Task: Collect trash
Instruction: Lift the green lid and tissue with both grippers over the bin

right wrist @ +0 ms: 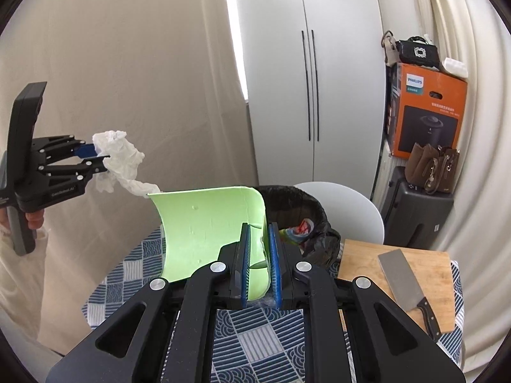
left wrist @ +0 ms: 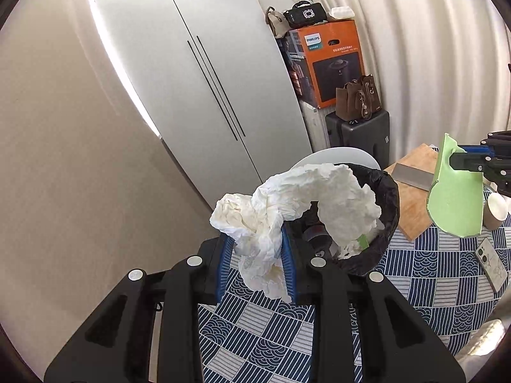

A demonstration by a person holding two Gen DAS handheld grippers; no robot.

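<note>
Item: crumpled white tissue (left wrist: 287, 210), pinched between the blue pads of the left gripper (left wrist: 257, 263) at lower centre of the left wrist view; its loose tail arches up over the black-lined bin (left wrist: 388, 210), judged to be positioned for dropping in. Item: torn green foam piece (right wrist: 207, 229), clamped at a narrow gap by the right gripper (right wrist: 258, 263), centre of the right wrist view, its curved sheet held upright in front of the bin, apparently so it clears the rim. Receptacle: the bin stands at the table's far edge, centre frame, already holding coloured wrappers. Other stock, lower right: wooden cutting board (right wrist: 367, 258) with a cleaver (right wrist: 402, 274) lying on it, on the blue patterned tablecloth (right wrist: 255, 335). A phone (left wrist: 490, 263) and paper cup (left wrist: 495, 210) lie at the right edge of the left wrist view.
</note>
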